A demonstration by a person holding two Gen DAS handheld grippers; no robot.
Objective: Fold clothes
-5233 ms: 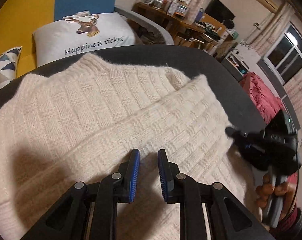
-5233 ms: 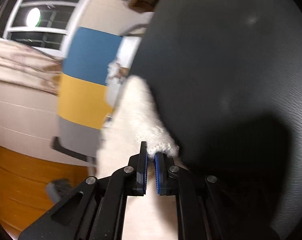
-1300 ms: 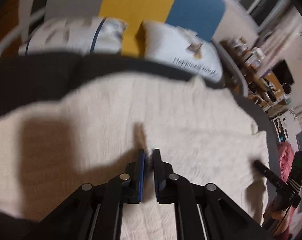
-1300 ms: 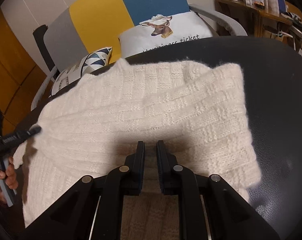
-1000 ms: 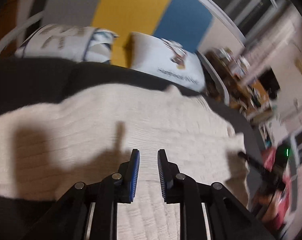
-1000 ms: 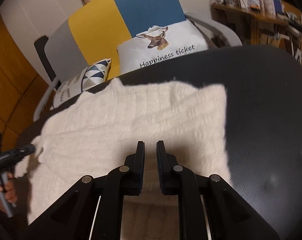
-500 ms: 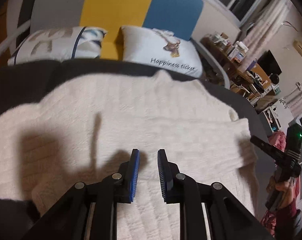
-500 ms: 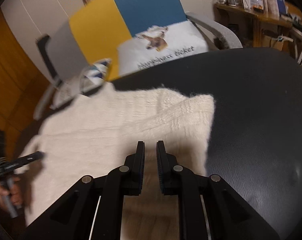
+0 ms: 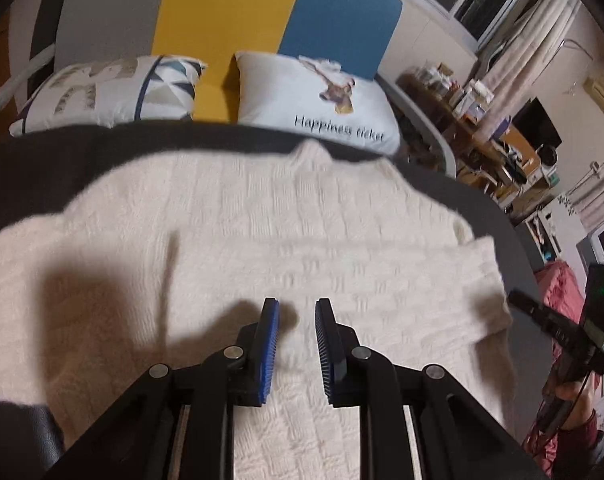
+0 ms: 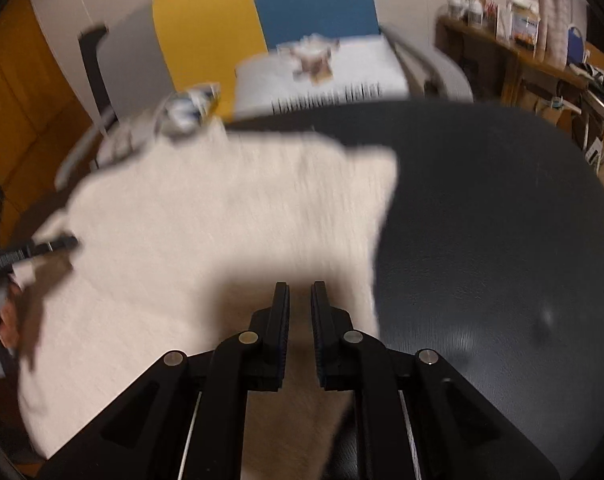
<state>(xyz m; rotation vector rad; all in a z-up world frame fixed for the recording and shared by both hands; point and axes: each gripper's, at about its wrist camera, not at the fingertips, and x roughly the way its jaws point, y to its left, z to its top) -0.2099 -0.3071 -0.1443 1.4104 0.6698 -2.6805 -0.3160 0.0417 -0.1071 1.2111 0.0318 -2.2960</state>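
Note:
A cream knitted sweater [image 9: 262, 232] lies spread on the round black table [image 9: 42, 160], with a folded layer along its right side. My left gripper [image 9: 297, 304] hovers low over the sweater's middle; its blue pads stand apart with nothing between them. In the blurred right wrist view the sweater [image 10: 222, 220] covers the left half of the table [image 10: 501, 240]. My right gripper [image 10: 300, 286] is above the sweater's near right edge, jaws drawn to a narrow slit and empty. Each gripper shows in the other's view: the right one [image 9: 519, 299] and the left one [image 10: 72, 243], each held in a hand.
Behind the table stands a sofa [image 9: 222, 8] with grey, yellow and blue panels and two pillows, one with a deer print [image 9: 313, 104]. A cluttered wooden desk [image 10: 521, 52] is at the back right. A red cloth [image 9: 561, 292] lies past the table's right edge.
My left gripper's jaws went from nearly closed to apart. The right gripper, earlier shut on a sweater edge, now holds nothing and has drifted right, so more bare table shows.

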